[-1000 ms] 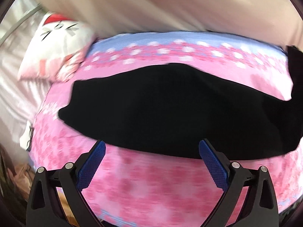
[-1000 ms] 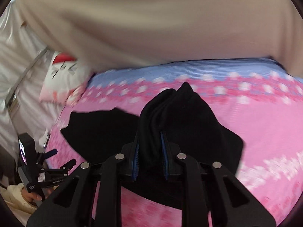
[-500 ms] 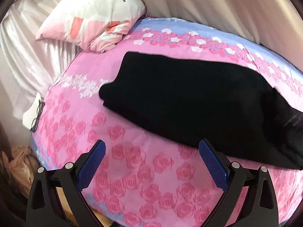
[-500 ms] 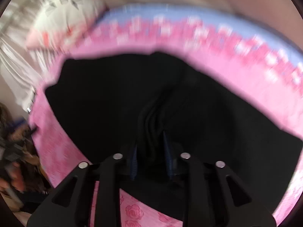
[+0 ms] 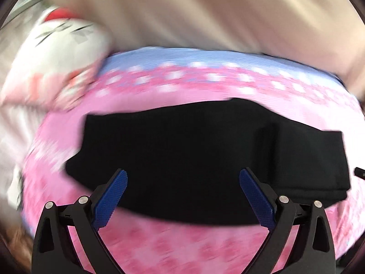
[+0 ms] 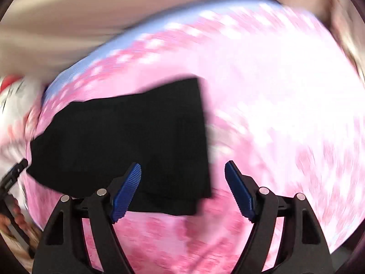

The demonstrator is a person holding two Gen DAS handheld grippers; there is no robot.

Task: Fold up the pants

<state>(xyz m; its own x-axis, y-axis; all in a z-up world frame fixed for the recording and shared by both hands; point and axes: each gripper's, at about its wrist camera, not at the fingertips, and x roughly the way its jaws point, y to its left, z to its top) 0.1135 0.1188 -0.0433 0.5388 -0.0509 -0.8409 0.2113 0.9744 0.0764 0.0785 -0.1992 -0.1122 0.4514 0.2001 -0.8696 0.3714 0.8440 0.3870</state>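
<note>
Left wrist view: the left gripper (image 5: 182, 194) hangs above a bed (image 5: 205, 246) covered in pink rose-print bedding, its blue-padded jaws spread wide and holding nothing. The black pants (image 5: 194, 159) lie flat just ahead of the jaws, their long axis running left to right across the view, with a doubled layer at the right end. A white cartoon-cat pillow (image 5: 63, 57) sits at the far left, and a beige curtain (image 5: 205, 16) hangs behind the bed. The picture is motion-blurred. Right wrist view: the right gripper (image 6: 182, 191) has just been opening, and its jaws now stand apart with nothing pinched; the folded corner of the pants (image 6: 127, 143) lies on the bed (image 6: 285, 114) below and ahead of the left jaw, free of both pads. The garment stretches away to the left, so either hand seems within easy reach of it. The other gripper's black frame (image 6: 11, 178) shows at the left edge.
</note>
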